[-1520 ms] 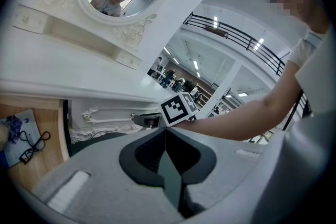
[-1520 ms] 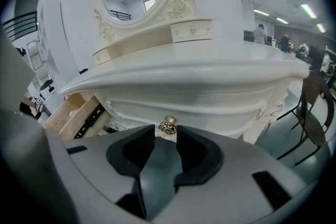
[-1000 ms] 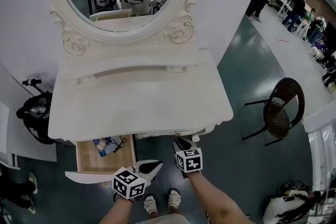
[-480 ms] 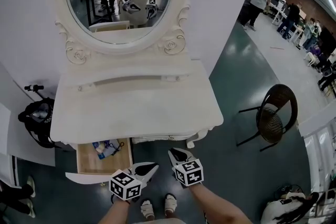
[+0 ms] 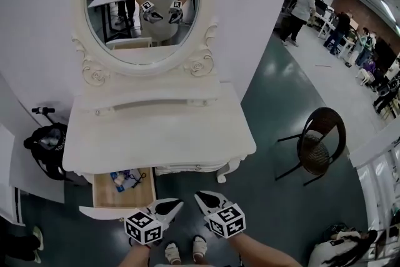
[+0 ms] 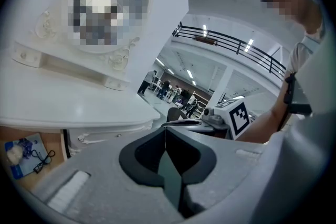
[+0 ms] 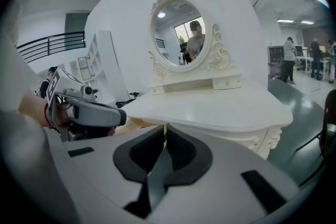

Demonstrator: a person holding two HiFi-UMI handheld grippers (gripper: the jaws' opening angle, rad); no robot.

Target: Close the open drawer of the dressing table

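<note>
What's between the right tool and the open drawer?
The left tool, seen in the head view and the right gripper view, in front of the drawer. The right tool has just been closing its jaws, with nothing between them.

I see a round dark wicker chair on thin black metal legs (image 5: 320,146) standing alone on the glossy dark teal floor (image 5: 275,97), off to the right. At the left edge, a black bag with a short handlebar (image 5: 44,142) sits against the plain white wall (image 5: 37,40), with a flat white board (image 5: 37,187) just beside it. A black-and-white backpack (image 5: 340,250) lies in the lower right corner. Far back on the right, a person in a grey top (image 5: 302,9) stands, and a cluster of other people (image 5: 369,50) gathers beyond.
</note>
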